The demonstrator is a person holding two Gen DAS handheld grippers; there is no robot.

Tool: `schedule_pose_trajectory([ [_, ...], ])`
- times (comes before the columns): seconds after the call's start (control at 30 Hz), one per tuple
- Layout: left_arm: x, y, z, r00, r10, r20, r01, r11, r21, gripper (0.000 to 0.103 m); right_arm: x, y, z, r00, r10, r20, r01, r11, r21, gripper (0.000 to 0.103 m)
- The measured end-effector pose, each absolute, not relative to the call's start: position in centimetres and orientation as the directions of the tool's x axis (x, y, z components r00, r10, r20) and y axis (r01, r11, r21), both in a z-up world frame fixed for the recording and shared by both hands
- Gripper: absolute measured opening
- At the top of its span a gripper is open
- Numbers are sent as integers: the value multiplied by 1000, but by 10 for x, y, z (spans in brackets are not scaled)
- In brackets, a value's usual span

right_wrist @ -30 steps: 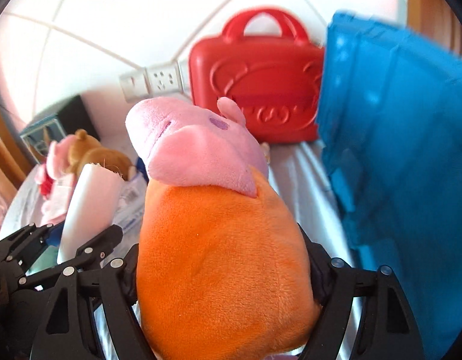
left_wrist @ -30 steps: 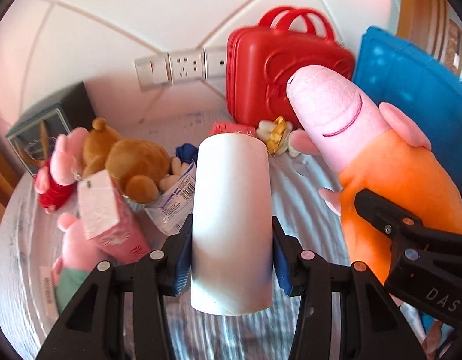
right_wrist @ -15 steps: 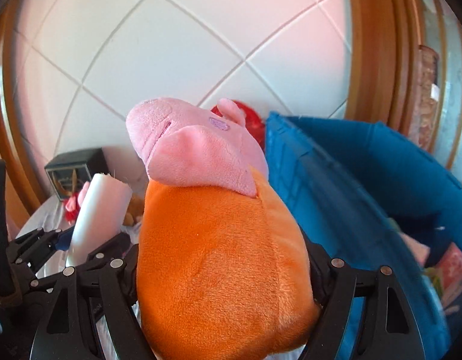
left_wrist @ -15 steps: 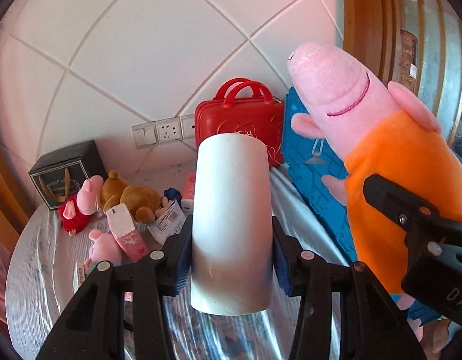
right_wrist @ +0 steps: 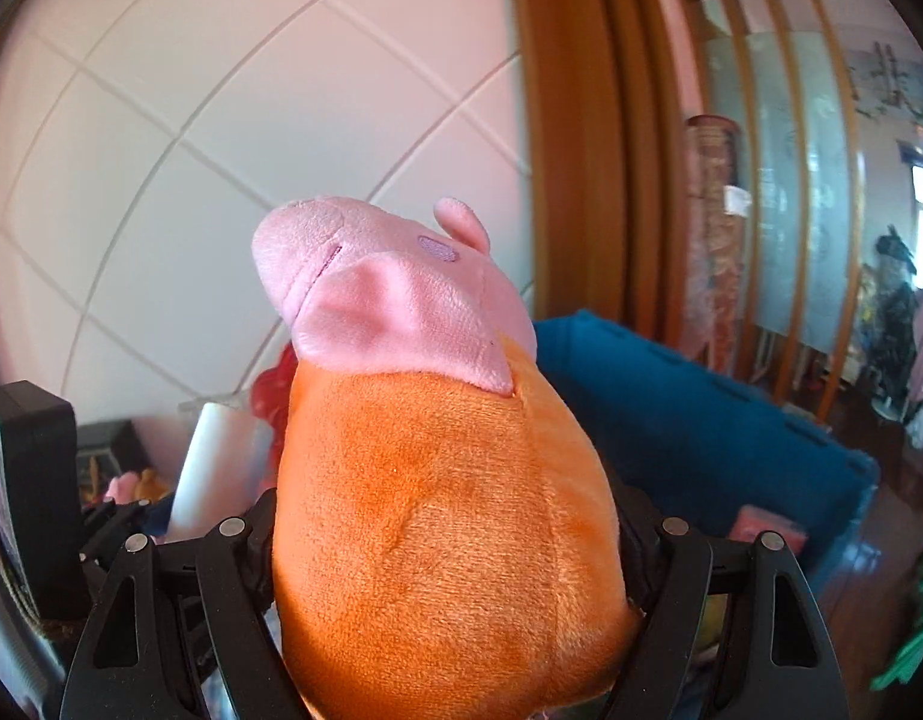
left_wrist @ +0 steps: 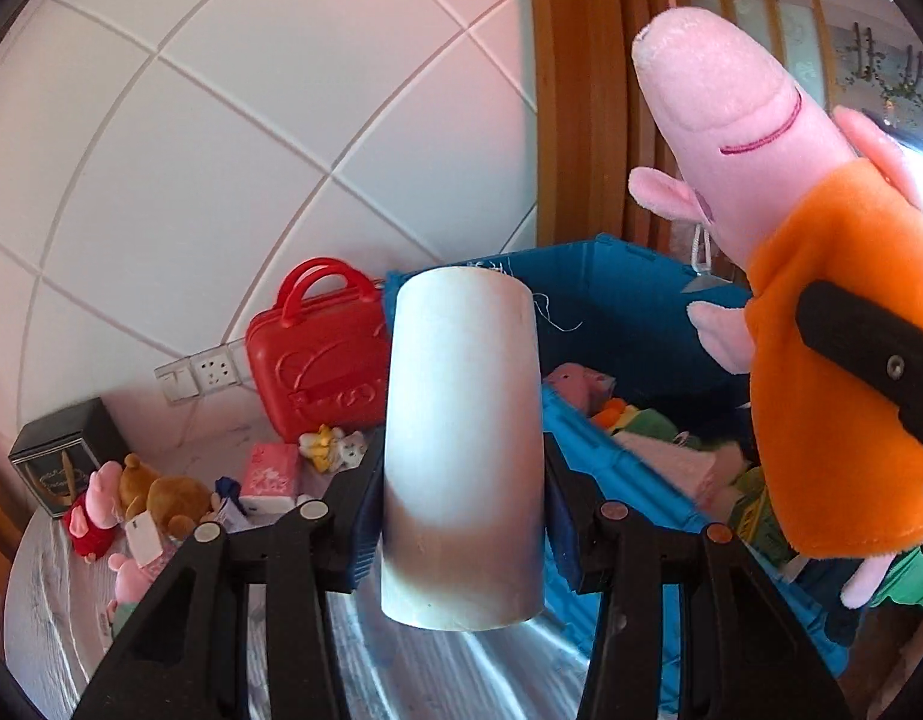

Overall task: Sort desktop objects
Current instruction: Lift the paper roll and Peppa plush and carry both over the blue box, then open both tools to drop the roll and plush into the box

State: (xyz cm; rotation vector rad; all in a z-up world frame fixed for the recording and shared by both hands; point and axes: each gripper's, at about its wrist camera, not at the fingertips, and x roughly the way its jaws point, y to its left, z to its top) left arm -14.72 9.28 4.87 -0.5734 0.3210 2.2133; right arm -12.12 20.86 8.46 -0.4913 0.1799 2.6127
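Note:
My left gripper (left_wrist: 461, 516) is shut on a white cylinder (left_wrist: 461, 432), held upright and high above the table. My right gripper (right_wrist: 449, 546) is shut on a pink pig plush in an orange dress (right_wrist: 437, 528); the same plush (left_wrist: 821, 360) hangs at the right in the left wrist view. The white cylinder (right_wrist: 212, 468) shows to the plush's left in the right wrist view. An open blue bin (left_wrist: 629, 324) with several toys inside lies below and ahead of both grippers. Its far wall (right_wrist: 689, 408) appears behind the plush.
On the grey table (left_wrist: 53, 564) at lower left lie a brown teddy bear (left_wrist: 161, 489), small pig plushes (left_wrist: 92, 507), a pink box (left_wrist: 269, 471) and a black box (left_wrist: 53, 456). A red toy case (left_wrist: 317, 354) stands against the tiled wall by the sockets (left_wrist: 200, 369). Wooden frame behind the bin.
Both grippers have risen and swung right with their loads. The table toys have dropped to the lower left, and the blue bin's open inside has come into view.

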Motion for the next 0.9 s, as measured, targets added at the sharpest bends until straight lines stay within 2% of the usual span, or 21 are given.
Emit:
schedule_pose_trajectory([
  [0.33, -95, 195, 38, -445, 707, -549, -861, -507, 44, 45, -95, 308, 80, -739, 531, -415, -600, -799, 45, 82],
  [0.63, -88, 229, 23, -404, 689, -601, -880, -472, 50, 45, -102, 347, 61, -690, 556, -463, -624, -782, -8, 77],
  [0.7, -86, 233, 19, -405, 680, -611, -880, -471, 60, 50, -100, 351, 61, -688, 559, -464, -628, -778, -6, 84],
  [0.77, -81, 234, 20, -423, 674, -606, -874, -480, 76, 75, -97, 354, 61, -689, 563, -456, -631, -776, -5, 95],
  [0.83, -78, 230, 22, -439, 681, -586, -869, -487, 85, 80, -94, 352, 60, -689, 566, -452, -633, -774, -6, 95],
  [0.9, -79, 227, 24, -442, 680, -586, -867, -492, 83, 80, -92, 349, 60, -690, 561, -457, -630, -776, -2, 98],
])
